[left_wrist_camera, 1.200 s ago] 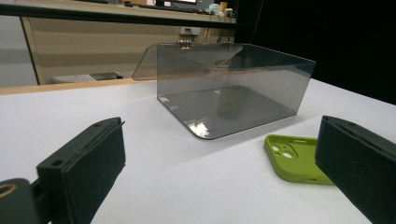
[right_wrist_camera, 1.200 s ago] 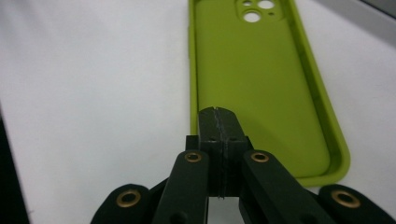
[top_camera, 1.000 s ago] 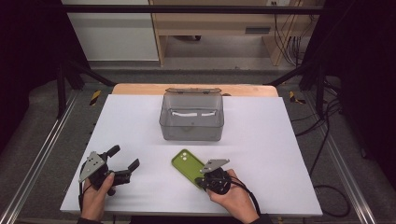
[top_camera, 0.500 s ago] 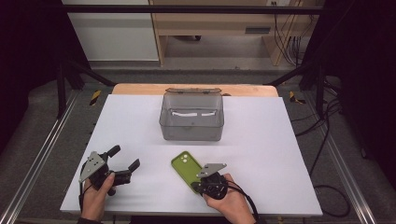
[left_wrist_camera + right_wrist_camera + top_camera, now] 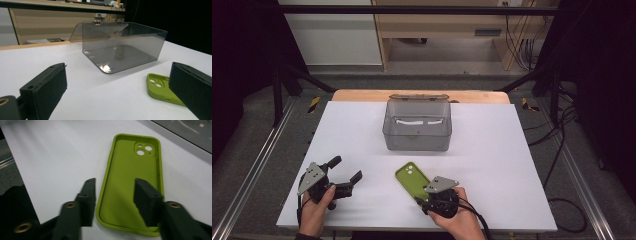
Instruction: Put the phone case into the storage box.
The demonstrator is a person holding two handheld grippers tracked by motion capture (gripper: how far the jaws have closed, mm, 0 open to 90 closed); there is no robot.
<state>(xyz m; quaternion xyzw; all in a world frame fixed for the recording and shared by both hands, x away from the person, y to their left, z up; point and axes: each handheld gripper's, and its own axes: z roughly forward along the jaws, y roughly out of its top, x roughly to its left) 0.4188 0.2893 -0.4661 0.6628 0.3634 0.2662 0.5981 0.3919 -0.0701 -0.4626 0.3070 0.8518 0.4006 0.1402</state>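
**Right jaws parted over the green case**

My right gripper point(image 5: 113, 195) had just been opening, and its jaws stood apart over the near end of the case point(image 5: 132, 182). One jaw hung outside the case's long edge, the other above its hollow inside; whether either pad touched the rubber I could not tell, but neither pressed on it. The case lay flat on the white worktop point(image 5: 55, 152), open side up, with its camera holes at the far end. From above, my right gripper point(image 5: 428, 196) sat at the case's point(image 5: 411, 178) near end, close to the front edge of the worktop point(image 5: 492, 160), my hand wrapped around its body.

My left gripper point(image 5: 346, 172) rested over the worktop well to the left of the case, jaws wide apart with nothing between them. Along those jaws point(image 5: 120, 90) I saw bare worktop point(image 5: 37, 55), and the case point(image 5: 160, 86) lying just beside the right-hand jaw, partly hidden behind it.

Farther back, near the middle of the worktop, stood a clear grey box point(image 5: 417, 127) with its hinged lid swung open at the back. In the left gripper view the box point(image 5: 125, 47) stood beyond the case and apart from it.
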